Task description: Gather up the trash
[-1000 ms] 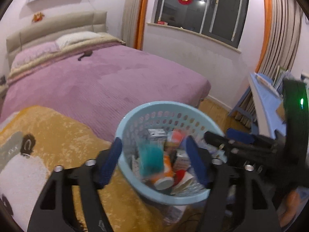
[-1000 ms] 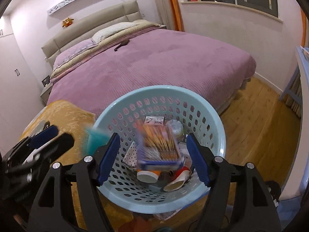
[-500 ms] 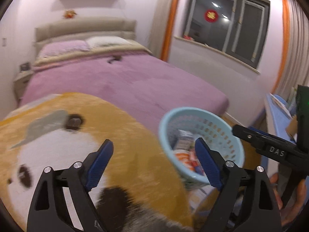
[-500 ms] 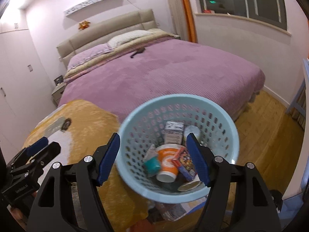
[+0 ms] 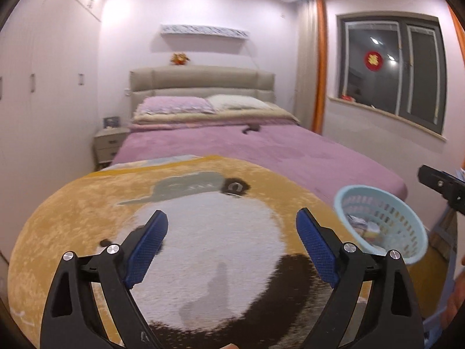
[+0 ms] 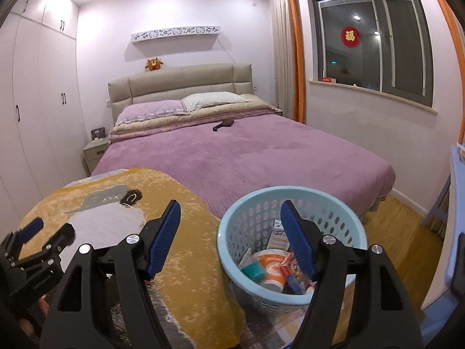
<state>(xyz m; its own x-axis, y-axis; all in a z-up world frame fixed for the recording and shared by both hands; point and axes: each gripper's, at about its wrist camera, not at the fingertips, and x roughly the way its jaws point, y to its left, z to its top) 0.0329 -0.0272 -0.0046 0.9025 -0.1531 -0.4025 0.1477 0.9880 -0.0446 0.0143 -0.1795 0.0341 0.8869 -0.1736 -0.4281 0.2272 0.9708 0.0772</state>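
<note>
A light blue perforated basket stands by the foot of the bed and holds several pieces of trash, among them an orange cup and a teal cup. It also shows at the right of the left wrist view. My right gripper is open and empty, raised above the basket's left rim. My left gripper is open and empty, over the yellow and white plush blanket, left of the basket. The left gripper also shows at the lower left of the right wrist view.
The purple bed fills the middle, with a small dark object lying on it near the pillows. A nightstand and white wardrobes stand at the left. A window wall and wooden floor lie to the right.
Both grippers have pulled up and back from the basket, and the left one has swung left over the blanket. The items that were falling have settled in the basket.
</note>
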